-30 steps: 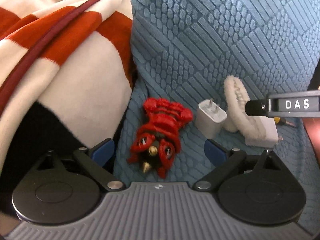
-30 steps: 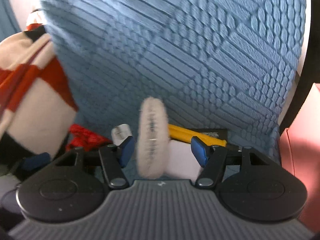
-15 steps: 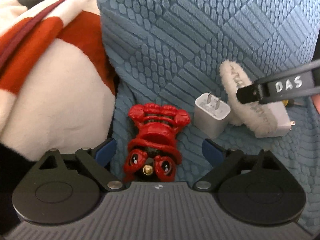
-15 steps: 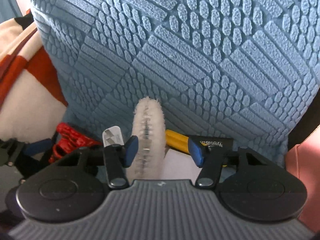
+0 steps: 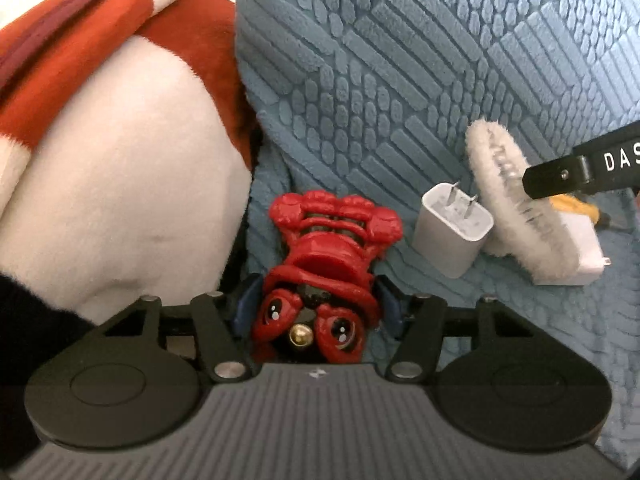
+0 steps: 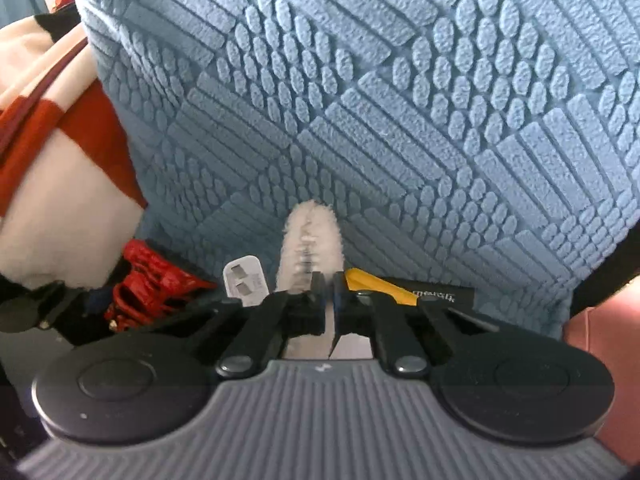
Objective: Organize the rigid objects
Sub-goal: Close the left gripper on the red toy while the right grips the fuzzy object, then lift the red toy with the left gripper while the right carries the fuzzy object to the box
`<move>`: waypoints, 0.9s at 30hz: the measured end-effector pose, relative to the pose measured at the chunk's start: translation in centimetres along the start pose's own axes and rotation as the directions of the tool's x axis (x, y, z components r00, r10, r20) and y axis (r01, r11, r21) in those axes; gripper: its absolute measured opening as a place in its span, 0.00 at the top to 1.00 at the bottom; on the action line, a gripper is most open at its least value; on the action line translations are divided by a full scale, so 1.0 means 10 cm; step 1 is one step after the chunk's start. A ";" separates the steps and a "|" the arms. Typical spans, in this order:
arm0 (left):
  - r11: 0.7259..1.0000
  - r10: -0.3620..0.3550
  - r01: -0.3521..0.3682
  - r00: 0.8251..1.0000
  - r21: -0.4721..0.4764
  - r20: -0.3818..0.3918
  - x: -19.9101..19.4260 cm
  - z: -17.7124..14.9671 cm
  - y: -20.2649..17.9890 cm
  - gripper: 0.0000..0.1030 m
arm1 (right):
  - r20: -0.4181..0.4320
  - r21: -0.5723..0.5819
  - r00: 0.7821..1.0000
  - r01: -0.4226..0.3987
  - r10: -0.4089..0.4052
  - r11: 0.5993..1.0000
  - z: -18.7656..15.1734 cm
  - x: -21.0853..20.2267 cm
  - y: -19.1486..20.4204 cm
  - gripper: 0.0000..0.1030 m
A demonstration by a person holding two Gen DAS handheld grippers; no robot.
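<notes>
- One red toy figure [image 5: 324, 264] lies on the blue textured cushion [image 5: 400, 80], head toward the camera, between the blue pads of the left gripper [image 5: 316, 300]; its jaws are drawn in narrow against the toy's sides.
- One white fluffy piece [image 6: 310, 248] stands on edge between the jaws of the right gripper [image 6: 329, 304], which are pinched nearly together on its lower part.
- One white wall charger [image 5: 452, 232], prongs up, sits between the toy and the fluffy piece, close beside the latter.
- One white block [image 5: 576, 240] lies against the fluffy piece; a yellow-handled tool [image 6: 376, 286] lies behind it.
- Both grippers reach forward, low over the cushion; a red-and-white plush blanket [image 5: 100, 140] bulges at the left.
</notes>
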State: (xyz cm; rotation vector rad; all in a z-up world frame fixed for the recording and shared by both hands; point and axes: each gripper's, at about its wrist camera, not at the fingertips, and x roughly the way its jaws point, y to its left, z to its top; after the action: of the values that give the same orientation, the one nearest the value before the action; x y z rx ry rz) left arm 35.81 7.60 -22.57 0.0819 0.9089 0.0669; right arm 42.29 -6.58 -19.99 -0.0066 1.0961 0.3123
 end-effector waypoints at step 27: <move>0.942 -0.164 0.148 0.986 -0.301 -0.030 0.17 -0.14 0.26 0.37 | -0.008 0.000 0.999 0.042 -0.042 0.999 -0.24 0.28 0.39 0.64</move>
State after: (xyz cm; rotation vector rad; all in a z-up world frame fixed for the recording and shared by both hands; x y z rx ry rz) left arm 35.64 10.44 -24.53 -0.2746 0.9480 0.0583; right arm 40.36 -2.52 -22.94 -0.0300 1.1026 0.2748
